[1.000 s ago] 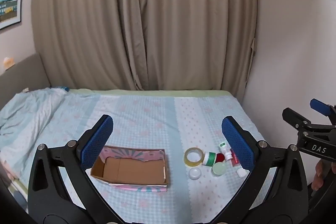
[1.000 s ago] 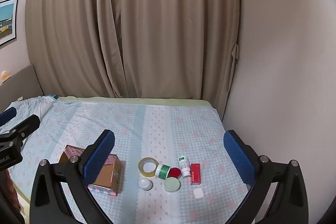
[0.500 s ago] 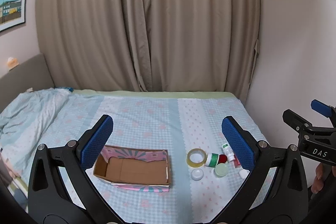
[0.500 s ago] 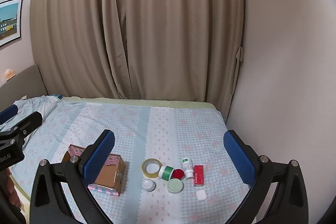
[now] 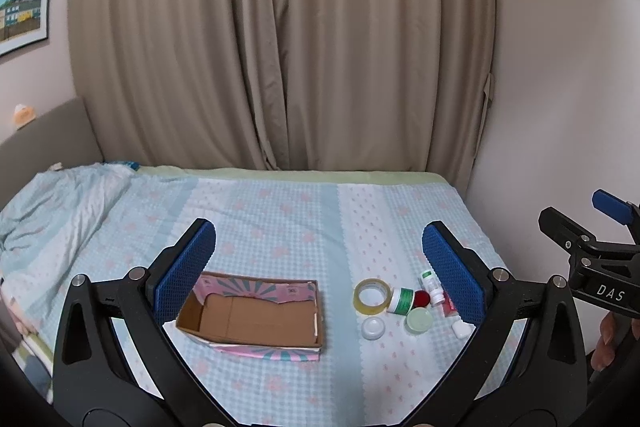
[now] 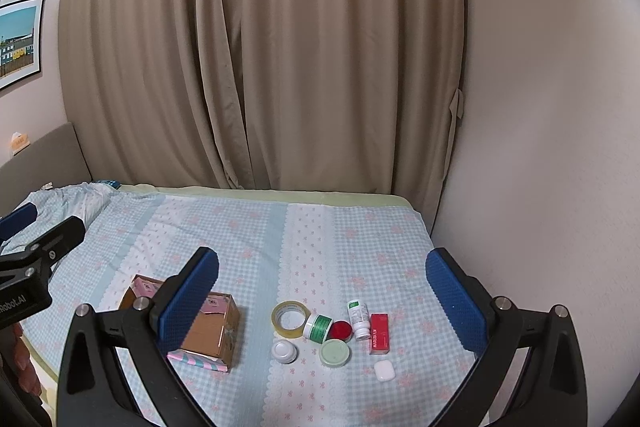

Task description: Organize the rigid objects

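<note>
An open cardboard box (image 5: 256, 319) with pink sides lies on the bed; it also shows in the right wrist view (image 6: 208, 331). To its right is a cluster: a tape roll (image 6: 290, 319), a green-banded jar (image 6: 319, 327), a red lid (image 6: 341, 331), a white bottle (image 6: 359, 319), a red carton (image 6: 379, 333), a pale green lid (image 6: 335, 353), a small white jar (image 6: 284, 351) and a white case (image 6: 385, 371). My left gripper (image 5: 318, 269) is open and empty above the box. My right gripper (image 6: 322, 295) is open and empty above the cluster.
The bed (image 6: 312, 239) has a blue checked sheet with pink flowers. A crumpled duvet (image 5: 56, 203) lies at the left. Beige curtains (image 5: 280, 47) hang behind, and a wall (image 6: 540, 147) runs along the bed's right edge.
Both grippers have tilted upward and drawn slightly nearer, so the box and cluster sit lower in view. Nothing was grasped.
</note>
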Motion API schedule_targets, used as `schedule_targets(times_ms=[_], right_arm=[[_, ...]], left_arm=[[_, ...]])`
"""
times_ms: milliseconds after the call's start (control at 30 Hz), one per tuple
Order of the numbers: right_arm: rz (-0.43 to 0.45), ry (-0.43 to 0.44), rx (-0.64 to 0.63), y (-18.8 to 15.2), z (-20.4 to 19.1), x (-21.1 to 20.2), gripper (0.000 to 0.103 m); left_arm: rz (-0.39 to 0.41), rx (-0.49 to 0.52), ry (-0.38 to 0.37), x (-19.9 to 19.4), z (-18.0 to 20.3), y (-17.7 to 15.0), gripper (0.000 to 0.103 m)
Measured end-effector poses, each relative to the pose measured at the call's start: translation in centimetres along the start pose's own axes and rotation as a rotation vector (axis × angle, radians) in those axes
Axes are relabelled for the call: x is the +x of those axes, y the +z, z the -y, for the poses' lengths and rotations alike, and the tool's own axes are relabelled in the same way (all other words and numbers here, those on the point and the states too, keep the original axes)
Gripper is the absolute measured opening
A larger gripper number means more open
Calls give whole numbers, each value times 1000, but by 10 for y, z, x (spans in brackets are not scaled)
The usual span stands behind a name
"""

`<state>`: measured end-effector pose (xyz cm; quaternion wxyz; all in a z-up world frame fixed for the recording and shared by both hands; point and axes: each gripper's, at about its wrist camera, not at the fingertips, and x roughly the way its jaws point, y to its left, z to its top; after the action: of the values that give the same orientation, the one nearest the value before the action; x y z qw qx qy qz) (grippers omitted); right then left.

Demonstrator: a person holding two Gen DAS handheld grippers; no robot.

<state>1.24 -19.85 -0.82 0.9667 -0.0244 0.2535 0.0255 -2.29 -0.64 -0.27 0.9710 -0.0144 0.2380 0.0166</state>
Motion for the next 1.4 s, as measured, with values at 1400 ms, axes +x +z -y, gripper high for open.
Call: schedule_targets(times_ms=[1400], right_arm=[[7,0,8,-11,1,-9,103]], left_arm=[[-12,5,-13,-3,-3,6,102]])
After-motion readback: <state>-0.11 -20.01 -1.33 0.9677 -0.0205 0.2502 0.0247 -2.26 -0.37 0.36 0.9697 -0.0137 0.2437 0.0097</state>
